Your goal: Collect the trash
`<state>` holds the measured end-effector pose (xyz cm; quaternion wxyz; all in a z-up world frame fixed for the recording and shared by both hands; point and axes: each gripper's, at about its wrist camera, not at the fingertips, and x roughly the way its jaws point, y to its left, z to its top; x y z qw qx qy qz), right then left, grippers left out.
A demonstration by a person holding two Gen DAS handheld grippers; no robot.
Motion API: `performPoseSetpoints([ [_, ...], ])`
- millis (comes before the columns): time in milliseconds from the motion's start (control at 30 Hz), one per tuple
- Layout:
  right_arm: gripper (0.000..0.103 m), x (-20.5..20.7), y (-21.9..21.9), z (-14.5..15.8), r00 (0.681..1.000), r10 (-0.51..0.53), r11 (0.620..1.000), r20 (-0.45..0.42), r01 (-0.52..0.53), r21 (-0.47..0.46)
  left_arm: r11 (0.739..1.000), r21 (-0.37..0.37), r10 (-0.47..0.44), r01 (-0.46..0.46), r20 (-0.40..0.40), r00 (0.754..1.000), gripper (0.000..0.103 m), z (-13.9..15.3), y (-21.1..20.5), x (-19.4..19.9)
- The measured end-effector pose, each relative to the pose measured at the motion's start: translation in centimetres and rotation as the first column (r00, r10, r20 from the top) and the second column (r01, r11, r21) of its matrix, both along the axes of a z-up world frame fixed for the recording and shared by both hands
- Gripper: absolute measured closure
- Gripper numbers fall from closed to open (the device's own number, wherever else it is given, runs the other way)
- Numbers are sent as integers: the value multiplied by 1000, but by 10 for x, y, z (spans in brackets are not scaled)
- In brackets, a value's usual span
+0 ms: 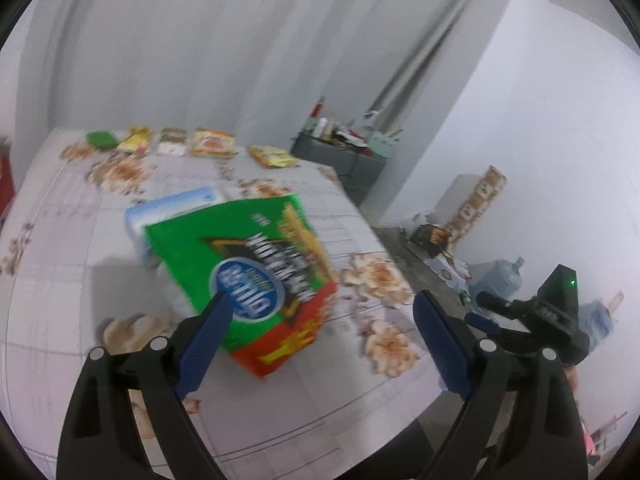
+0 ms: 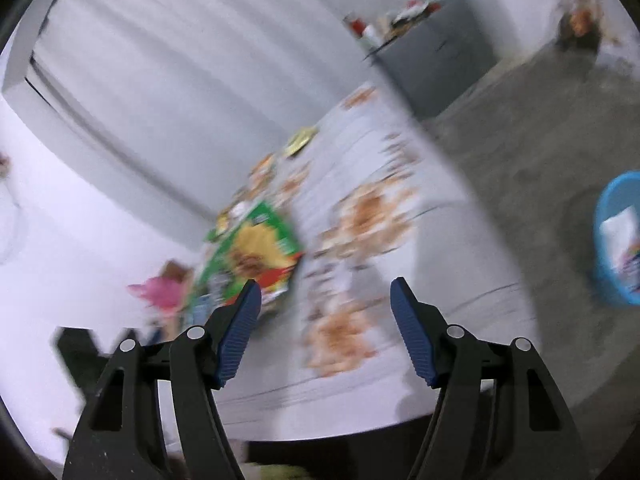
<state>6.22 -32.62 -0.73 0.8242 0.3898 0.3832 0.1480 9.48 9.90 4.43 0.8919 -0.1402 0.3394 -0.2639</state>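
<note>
A green and red snack box point(image 1: 248, 276) stands tilted on the floral tablecloth point(image 1: 72, 248), leaning over a blue and white packet point(image 1: 172, 212) behind it. My left gripper point(image 1: 320, 312) is open, its left pad in front of the box's near corner, not closed on it. Several snack wrappers point(image 1: 208, 144) lie in a row at the table's far edge. My right gripper point(image 2: 326, 300) is open and empty over the table's near side; the same box point(image 2: 256, 256) shows blurred to its left. A blue bin point(image 2: 618, 240) holding a white wrapper stands on the floor at the far right.
A grey cabinet point(image 1: 340, 156) with clutter stands beyond the table. Boxes and a water jug point(image 1: 500, 276) sit on the floor by the white wall. The other gripper's body point(image 1: 552, 312) shows at the right. A pink object point(image 2: 164, 292) lies left of the box.
</note>
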Motion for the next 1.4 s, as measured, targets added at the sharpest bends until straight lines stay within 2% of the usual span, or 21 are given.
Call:
performPoseSetpoints([
  [67,37,8,14,-5,999,51,994,-18,-49,95,1000,2,26,-26,-11,1000,14,-7,6,3],
  [200,37,31,55,-24,979,188,950,-73,-162,268,997,2,77,-77,-11,997,14,-13,17,10],
  [300,37,43,87,-31,958,263,932,-117,-221,288,995,11,96,-95,-11,995,14,-13,23,21],
  [400,37,53,109,-39,941,303,918,-150,-246,311,995,33,97,-97,10,995,14,-3,27,44],
  [467,37,60,119,-45,933,318,909,-168,-250,332,994,56,94,-94,-7,996,14,1,29,67],
  [533,37,65,129,-47,929,322,910,-183,-251,331,992,93,93,-87,-59,994,14,-1,29,96],
  [700,37,67,138,-55,924,322,904,-206,-235,356,996,80,47,-33,-180,983,15,-25,26,128],
  [767,37,67,137,-61,926,320,888,-198,-221,403,999,32,5,2,-208,978,17,-30,25,123],
  [867,37,67,133,-68,934,306,856,-185,-186,482,991,-112,-95,70,-236,967,17,-31,27,107],
  [900,37,70,131,-71,936,298,856,-188,-174,487,988,-130,-113,84,-239,964,17,-30,26,102],
  [1000,42,68,127,-69,943,276,863,-185,-158,480,979,-158,-166,131,-233,958,17,-31,17,82],
  [1167,50,56,113,-64,956,239,876,-170,-137,463,954,-221,-255,201,-252,933,17,-36,-6,52],
  [1400,70,46,99,-60,967,193,892,-165,-103,439,933,-263,-314,245,-264,912,17,-46,-27,31],
])
